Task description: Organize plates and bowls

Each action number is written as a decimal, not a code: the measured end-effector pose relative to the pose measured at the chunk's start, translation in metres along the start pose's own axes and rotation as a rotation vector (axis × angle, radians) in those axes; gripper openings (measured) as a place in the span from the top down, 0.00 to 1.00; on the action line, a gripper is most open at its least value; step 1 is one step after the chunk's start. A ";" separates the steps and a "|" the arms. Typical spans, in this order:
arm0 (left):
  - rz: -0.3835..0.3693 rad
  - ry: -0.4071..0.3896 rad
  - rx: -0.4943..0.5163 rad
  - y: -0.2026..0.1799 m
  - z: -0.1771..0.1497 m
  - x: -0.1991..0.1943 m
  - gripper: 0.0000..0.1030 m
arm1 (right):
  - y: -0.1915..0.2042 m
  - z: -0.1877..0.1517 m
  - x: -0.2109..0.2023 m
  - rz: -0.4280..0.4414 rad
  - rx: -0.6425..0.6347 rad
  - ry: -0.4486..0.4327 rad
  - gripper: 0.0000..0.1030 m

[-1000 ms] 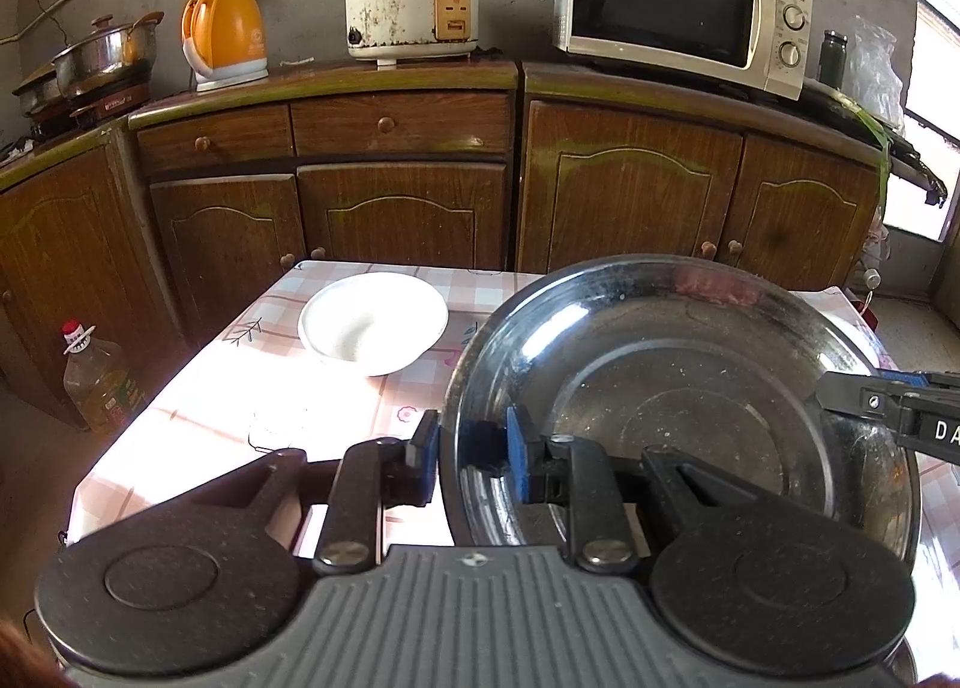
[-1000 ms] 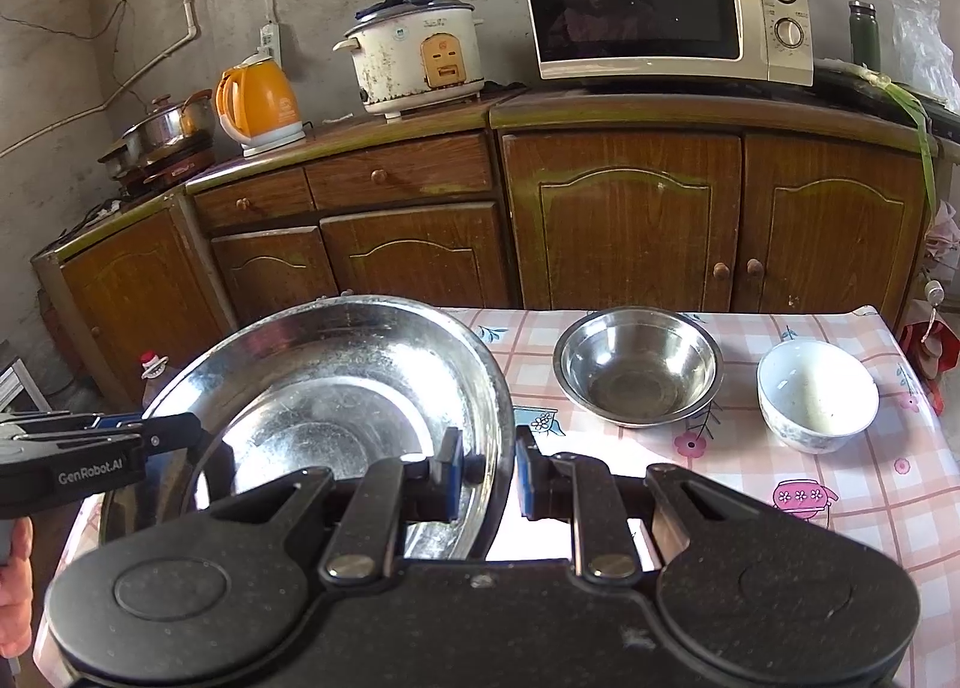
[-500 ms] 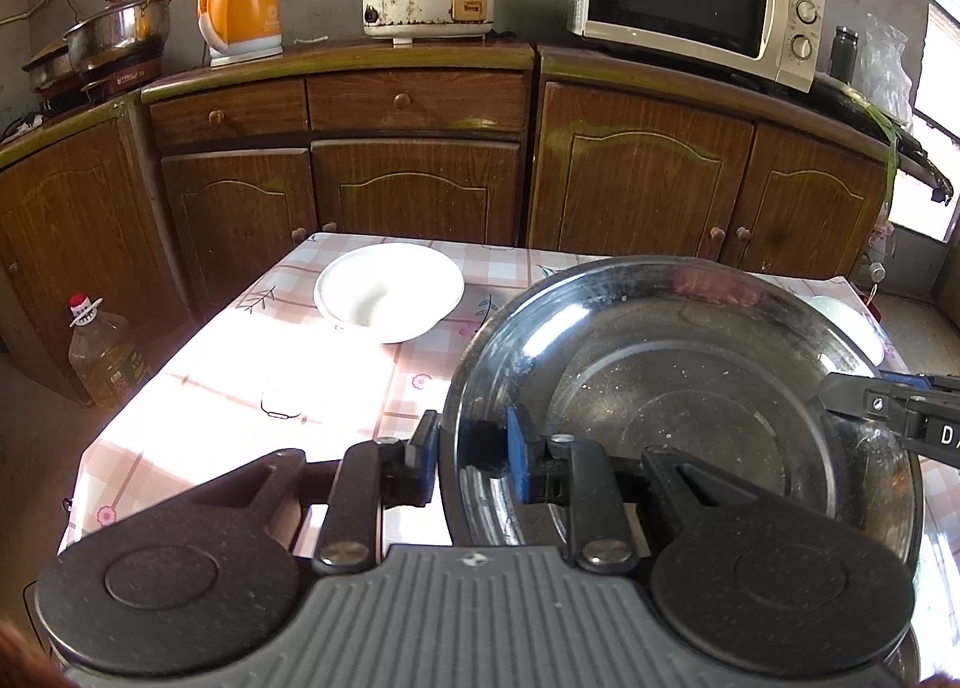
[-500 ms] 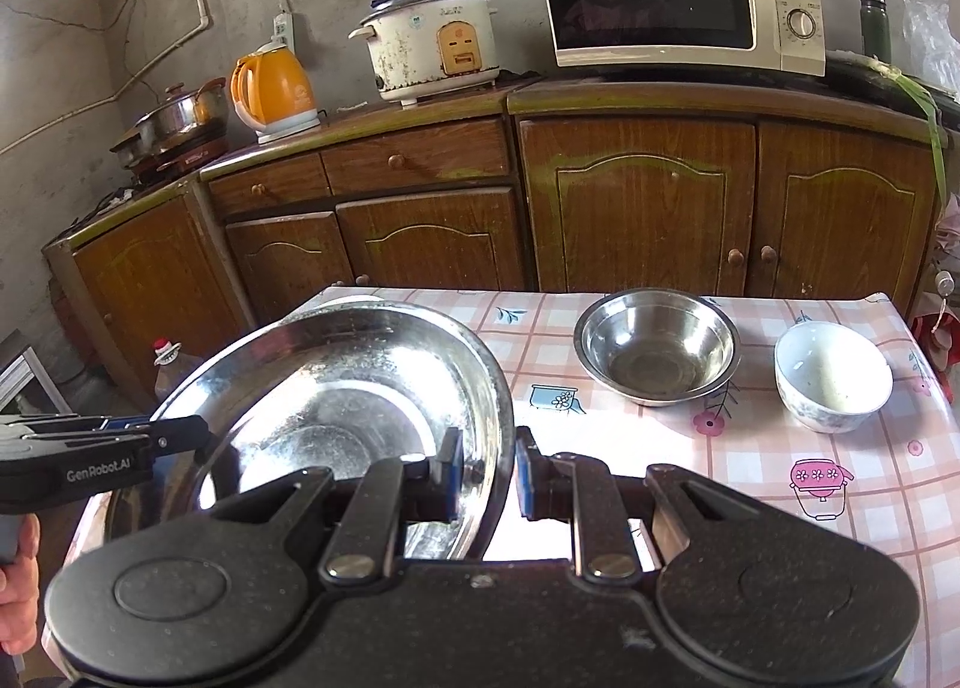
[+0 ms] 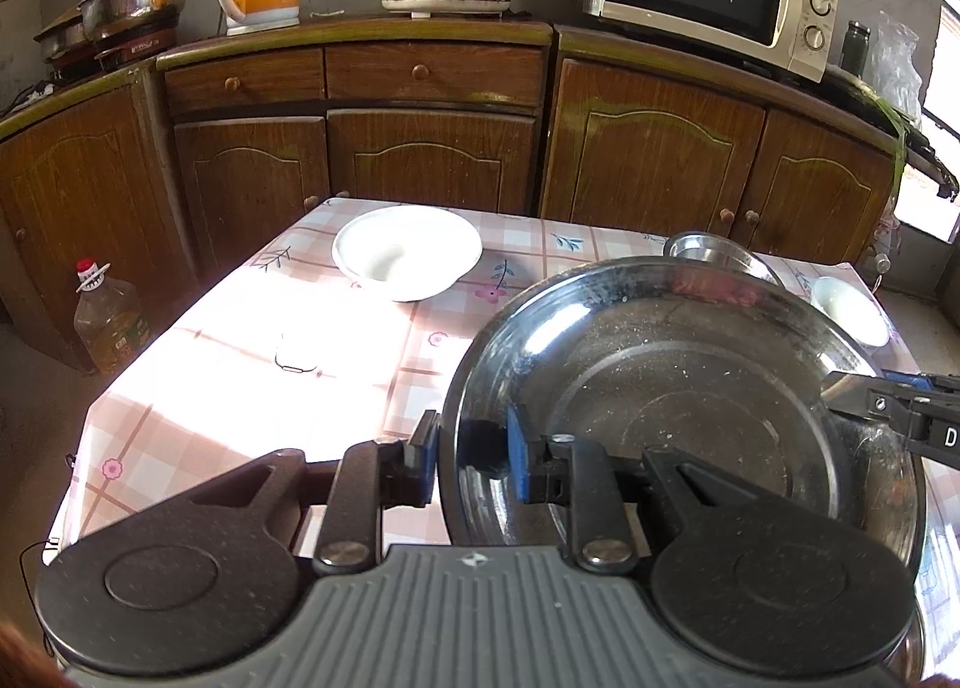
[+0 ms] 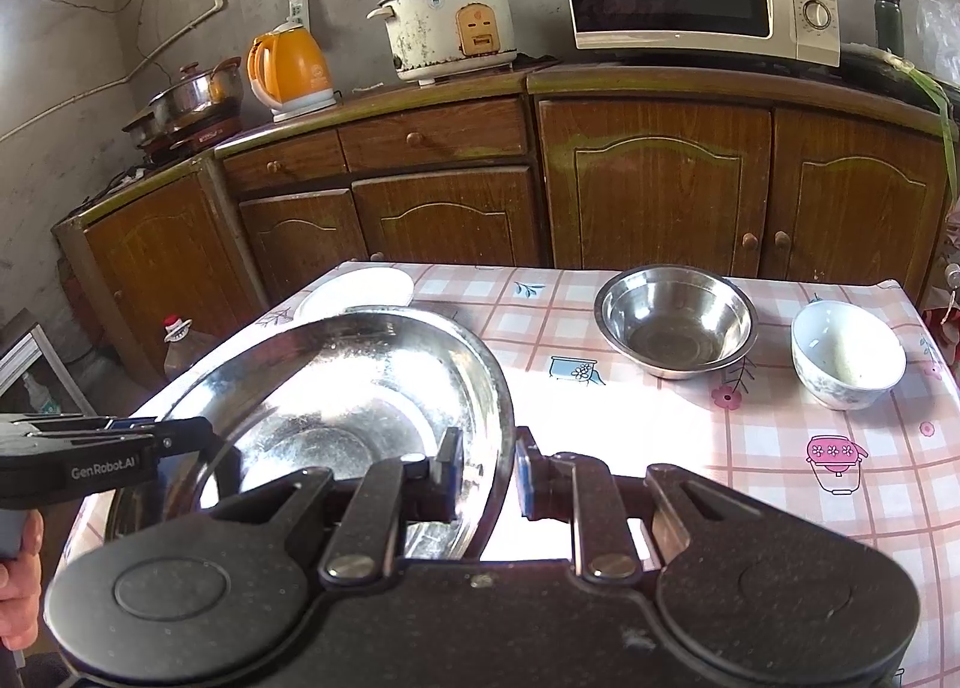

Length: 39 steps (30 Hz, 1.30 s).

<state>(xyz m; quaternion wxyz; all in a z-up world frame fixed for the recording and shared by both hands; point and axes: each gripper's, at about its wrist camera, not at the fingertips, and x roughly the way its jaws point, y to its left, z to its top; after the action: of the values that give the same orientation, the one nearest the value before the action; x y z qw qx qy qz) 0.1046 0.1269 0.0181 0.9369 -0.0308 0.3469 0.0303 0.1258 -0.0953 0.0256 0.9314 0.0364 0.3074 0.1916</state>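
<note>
In the left wrist view, the left gripper (image 5: 471,463) fills the lower middle of the frame, its blue-padded jaws pinching the near rim of a large, shallow stainless-steel basin (image 5: 690,412) that takes up the lower right. The right gripper (image 5: 864,397) reaches in from the right edge and grips the basin's far rim. Above and left of the basin, a wide white ceramic bowl (image 5: 408,253) sits on the pink checked tablecloth (image 5: 240,376). Just past the basin's upper edge the rim of a small steel bowl (image 5: 714,250) shows, and to its right part of a small white bowl (image 5: 849,307).

In the right wrist view, the right gripper (image 6: 489,475) is at lower centre, its jaws clamped on the basin's (image 6: 336,412) right rim, one pad inside and one outside. The left gripper (image 6: 198,436) comes in from the left edge, closed on the opposite rim, with a hand (image 6: 18,580) at the lower left corner. The white ceramic bowl (image 6: 360,292) peeks out behind the basin. In the right half of the frame the small steel bowl (image 6: 675,319) and the small white bowl (image 6: 846,355) stand near each other on the cloth (image 6: 780,448).
</note>
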 end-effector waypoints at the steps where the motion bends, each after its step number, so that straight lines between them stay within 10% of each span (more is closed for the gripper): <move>1: 0.000 0.003 -0.003 0.001 -0.002 0.000 0.77 | 0.001 -0.002 0.000 0.002 -0.003 0.001 0.78; 39: 0.027 0.051 -0.013 0.018 -0.052 -0.019 0.75 | 0.028 -0.046 -0.024 0.051 -0.073 0.026 0.78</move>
<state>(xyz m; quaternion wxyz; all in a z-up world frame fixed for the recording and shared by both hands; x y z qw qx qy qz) 0.0554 0.1398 -0.0093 0.9271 -0.0327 0.3708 0.0445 0.0721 -0.0809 0.0067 0.9228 0.0078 0.3113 0.2270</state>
